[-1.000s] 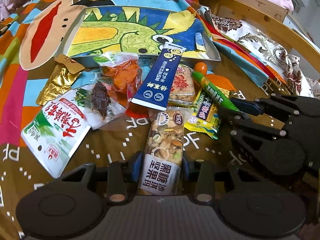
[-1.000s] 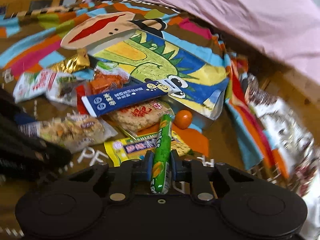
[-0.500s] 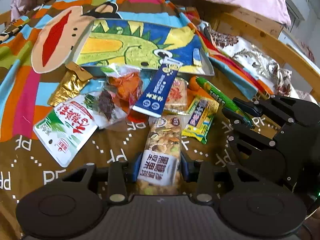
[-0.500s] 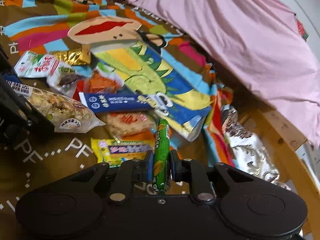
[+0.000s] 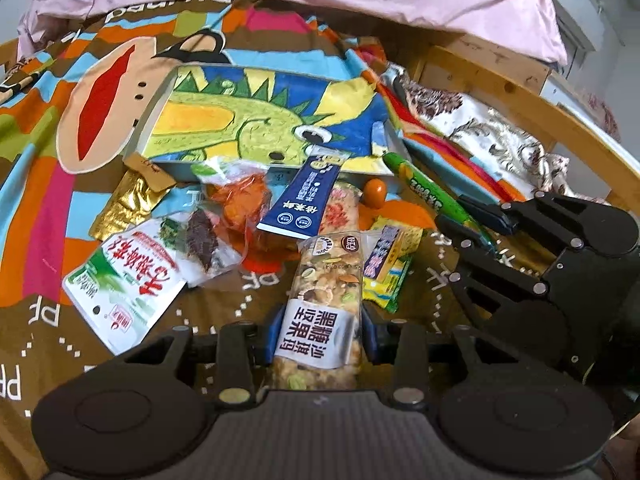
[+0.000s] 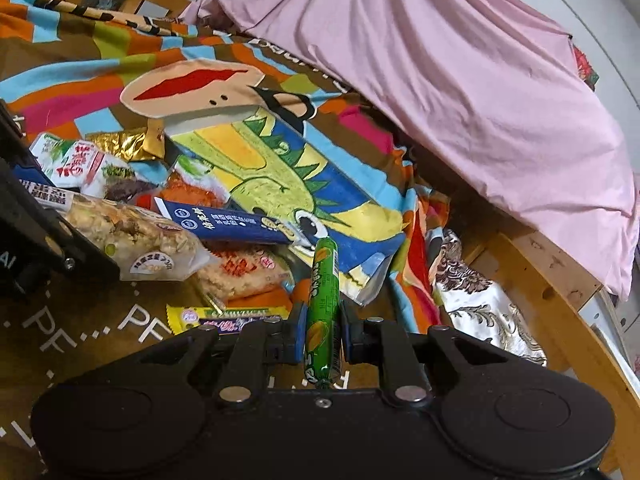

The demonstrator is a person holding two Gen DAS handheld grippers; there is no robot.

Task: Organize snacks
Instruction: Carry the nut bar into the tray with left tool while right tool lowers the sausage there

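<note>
My left gripper (image 5: 322, 334) is shut on a nut bar in a clear wrapper (image 5: 326, 300) and holds it above the bedspread. My right gripper (image 6: 323, 330) is shut on a green sausage stick (image 6: 323, 304), also raised; it shows at the right of the left wrist view (image 5: 474, 222). A shallow tray with a dinosaur picture (image 5: 256, 120) lies beyond the snack pile. A dark blue sachet (image 5: 310, 200) leans on the tray's near rim. The nut bar also shows at the left of the right wrist view (image 6: 132, 236).
Loose snacks lie on the bedspread: a white-and-red packet (image 5: 120, 288), a gold packet (image 5: 128, 204), an orange snack bag (image 5: 240, 196), a rice cracker (image 5: 342, 212), a yellow bar (image 5: 390, 264), a small orange ball (image 5: 374, 192). A pink pillow (image 6: 460, 92) and a wooden bed rail (image 5: 520, 92) lie behind.
Both grippers have risen and drawn back with their snacks held. The nut bar and the green stick have left the pile, and more of the pink pillow is in view.
</note>
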